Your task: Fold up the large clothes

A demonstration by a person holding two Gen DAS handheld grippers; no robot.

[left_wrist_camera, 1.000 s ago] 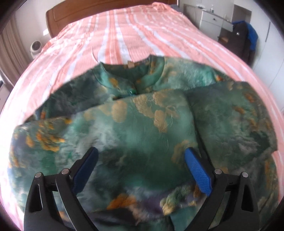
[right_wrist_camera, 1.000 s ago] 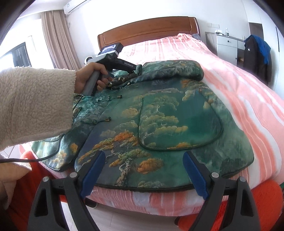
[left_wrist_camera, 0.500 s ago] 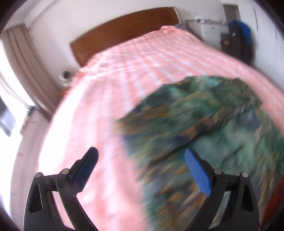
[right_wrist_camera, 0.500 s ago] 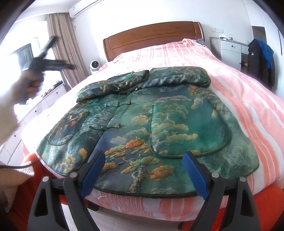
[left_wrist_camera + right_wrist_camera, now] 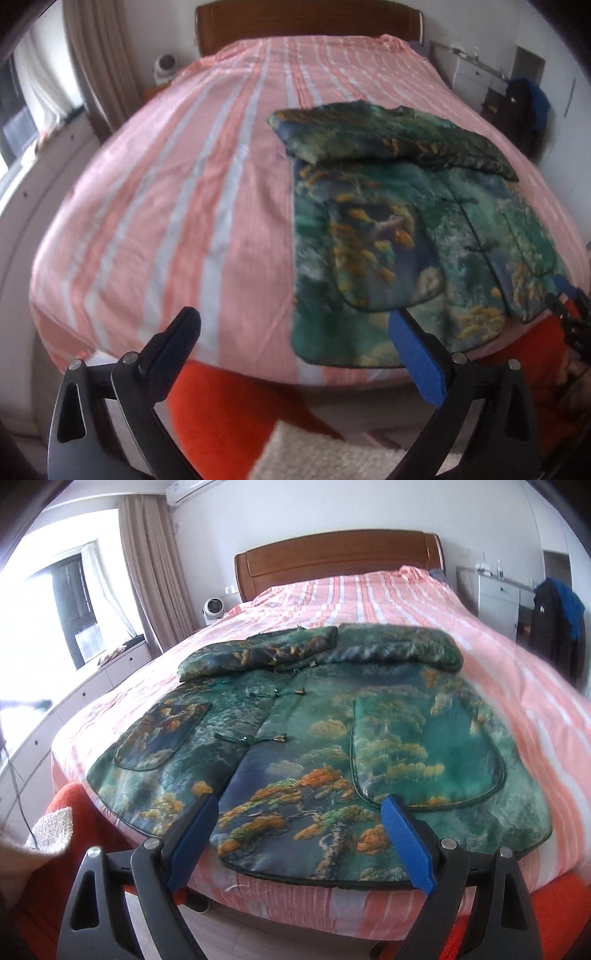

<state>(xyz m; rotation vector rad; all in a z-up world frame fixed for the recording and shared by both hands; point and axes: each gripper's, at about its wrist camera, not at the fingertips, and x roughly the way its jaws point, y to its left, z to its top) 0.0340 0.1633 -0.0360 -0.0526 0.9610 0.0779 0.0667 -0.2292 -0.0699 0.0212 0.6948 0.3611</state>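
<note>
A green padded jacket (image 5: 332, 731) with orange tree print lies front-up on the bed, hem toward me, both sleeves folded across its collar end. It also shows in the left wrist view (image 5: 406, 229), on the right part of the bed. My right gripper (image 5: 303, 834) is open and empty, hovering just before the jacket's hem at the bed's foot. My left gripper (image 5: 295, 347) is open and empty, hovering off the foot edge, left of the jacket. The right gripper's tip shows at the left wrist view's right edge (image 5: 569, 295).
The bed has a pink and white striped cover (image 5: 184, 192) and a wooden headboard (image 5: 332, 565). An orange cloth (image 5: 229, 406) hangs below the foot edge. White drawers (image 5: 495, 594) and a dark coat (image 5: 554, 627) stand to the right; a window bench (image 5: 92, 679) runs along the left.
My left gripper has pulled back from over the jacket's collar to the foot of the bed, left of the jacket. The right gripper has stayed nearly still.
</note>
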